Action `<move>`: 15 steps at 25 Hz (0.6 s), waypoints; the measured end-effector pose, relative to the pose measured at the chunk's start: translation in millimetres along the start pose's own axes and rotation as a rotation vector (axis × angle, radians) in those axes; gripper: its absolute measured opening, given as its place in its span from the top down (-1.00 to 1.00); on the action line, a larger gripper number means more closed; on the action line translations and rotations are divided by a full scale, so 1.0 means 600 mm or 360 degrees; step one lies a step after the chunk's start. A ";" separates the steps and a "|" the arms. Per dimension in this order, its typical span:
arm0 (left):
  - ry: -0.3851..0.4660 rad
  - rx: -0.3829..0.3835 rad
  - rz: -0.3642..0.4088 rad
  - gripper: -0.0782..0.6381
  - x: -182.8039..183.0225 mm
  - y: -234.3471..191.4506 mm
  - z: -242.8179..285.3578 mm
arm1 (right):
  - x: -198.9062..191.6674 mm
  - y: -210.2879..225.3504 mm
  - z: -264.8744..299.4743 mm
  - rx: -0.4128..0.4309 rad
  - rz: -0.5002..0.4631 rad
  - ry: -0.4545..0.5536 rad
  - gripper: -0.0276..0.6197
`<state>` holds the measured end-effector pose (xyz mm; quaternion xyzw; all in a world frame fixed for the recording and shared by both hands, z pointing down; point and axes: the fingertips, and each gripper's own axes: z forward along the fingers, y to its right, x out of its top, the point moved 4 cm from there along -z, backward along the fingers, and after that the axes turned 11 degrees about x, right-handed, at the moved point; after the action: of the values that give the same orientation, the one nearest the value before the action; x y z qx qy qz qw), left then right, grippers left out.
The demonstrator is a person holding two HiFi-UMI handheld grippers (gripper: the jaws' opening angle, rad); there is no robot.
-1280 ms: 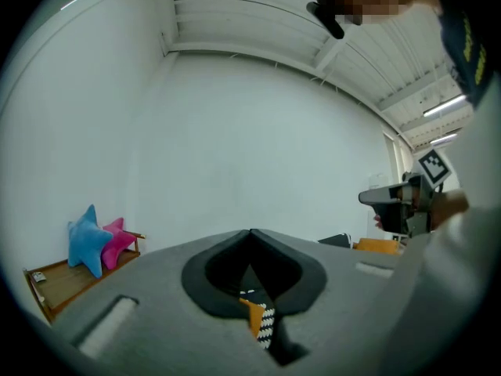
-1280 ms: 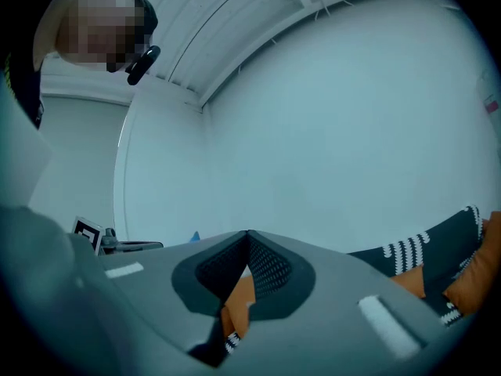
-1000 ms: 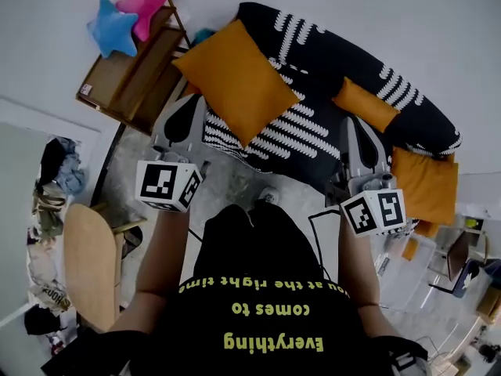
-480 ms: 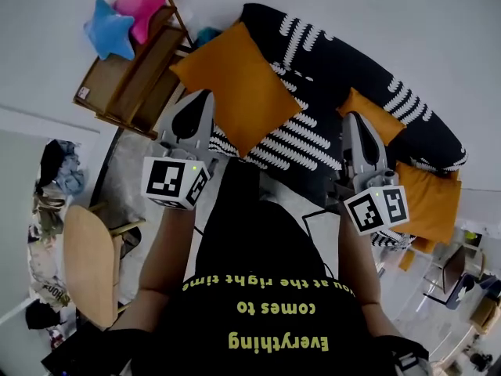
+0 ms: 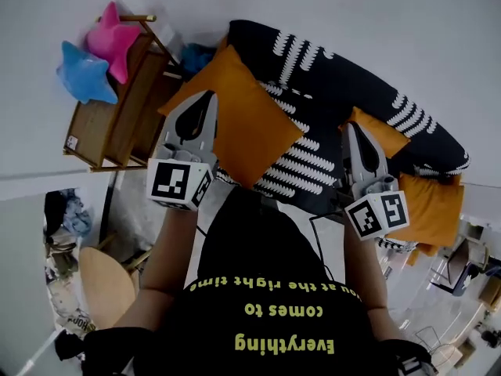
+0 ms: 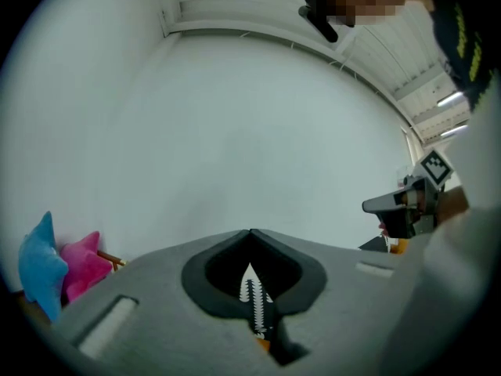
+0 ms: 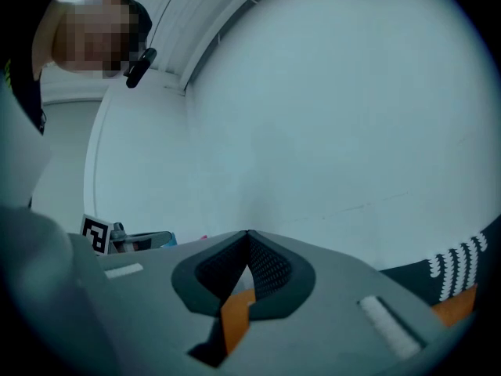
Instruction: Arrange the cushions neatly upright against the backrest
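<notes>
A black sofa (image 5: 329, 77) with white stripes fills the top of the head view. A large orange cushion (image 5: 239, 116) lies tilted on its left half. A smaller orange cushion (image 5: 381, 131) rests near the backrest at the right, and a third one (image 5: 430, 210) lies at the sofa's right end. My left gripper (image 5: 209, 95) is shut and empty, its tips over the large cushion's left edge. My right gripper (image 5: 349, 126) is shut and empty too, just left of the smaller cushion. Both gripper views face the white wall with the left gripper (image 6: 250, 232) and the right gripper (image 7: 248, 233) closed.
A wooden side table (image 5: 117, 116) stands left of the sofa with a blue star pillow (image 5: 82, 73) and a pink star pillow (image 5: 113, 37) on it. A wooden chair (image 5: 109, 288) is at the lower left. Clutter lies on the floor at the far right.
The person has stepped nearer to the sofa. Both grippers have moved forward over the seat, the left up to the large cushion's edge, the right beside the smaller cushion. Jaws stayed shut.
</notes>
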<state>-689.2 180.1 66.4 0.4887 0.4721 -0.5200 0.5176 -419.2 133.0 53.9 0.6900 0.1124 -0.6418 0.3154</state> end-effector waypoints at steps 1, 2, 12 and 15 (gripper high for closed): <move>-0.0009 -0.0020 0.0009 0.78 -0.001 -0.011 0.026 | -0.002 0.011 0.021 -0.0019 0.0004 -0.0011 0.88; -0.0020 -0.0038 0.0018 0.78 -0.003 -0.022 0.051 | -0.005 0.022 0.040 -0.0043 0.0014 -0.0016 0.88; -0.0176 -0.0071 0.0039 0.78 -0.060 -0.088 0.217 | -0.062 0.116 0.145 -0.0195 0.0170 -0.0121 0.88; -0.0221 -0.0046 0.0045 0.78 -0.093 -0.095 0.239 | -0.091 0.147 0.167 -0.0185 0.0210 -0.0145 0.88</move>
<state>-749.9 42.6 132.4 0.4506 0.4356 -0.5383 0.5635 -459.3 20.0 133.9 0.6464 0.0893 -0.6428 0.4013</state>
